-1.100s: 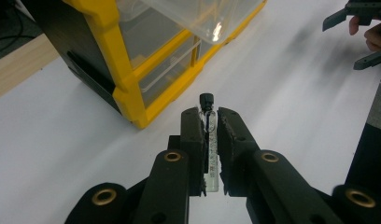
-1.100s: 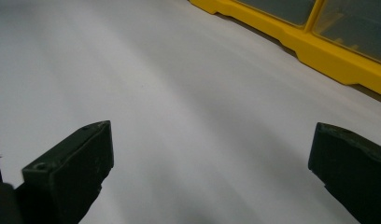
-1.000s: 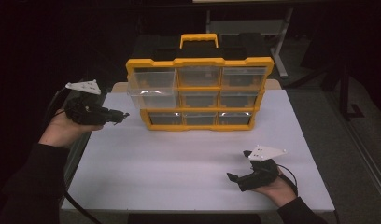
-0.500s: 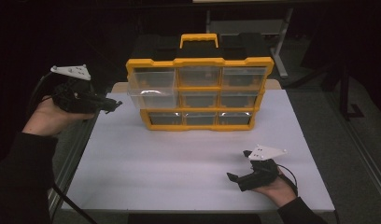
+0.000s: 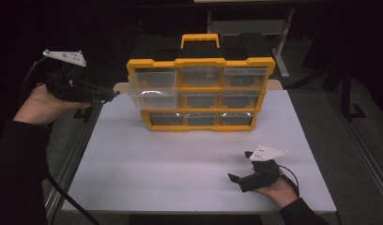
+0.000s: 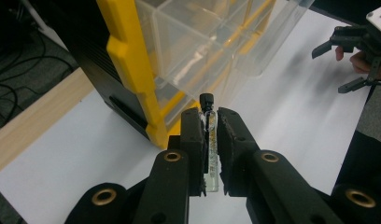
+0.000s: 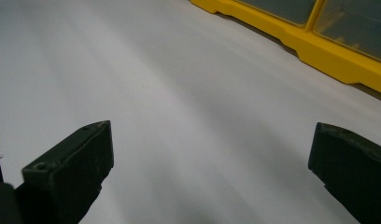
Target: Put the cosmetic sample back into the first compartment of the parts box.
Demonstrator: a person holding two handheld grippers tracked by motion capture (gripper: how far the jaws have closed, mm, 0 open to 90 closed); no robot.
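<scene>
Left gripper (image 5: 112, 95) hangs at the table's left edge, beside the pulled-out clear drawer (image 5: 152, 97) of the yellow organizer (image 5: 201, 62). From the high view I see its jaws pressed close, but what sits between them is too small to tell. On the left gripper view I see the left gripper (image 6: 210, 126) pinching a thin glass vial (image 6: 211, 154) with a black cap (image 6: 206, 101). The vial's long axis runs along the jaws and its cap points out past the tips toward the drawer; I think some yellowish content is inside. Further right, my right gripper (image 5: 239, 178) rests low on the white table (image 5: 157, 159), its jaws spread wide around nothing.
</scene>
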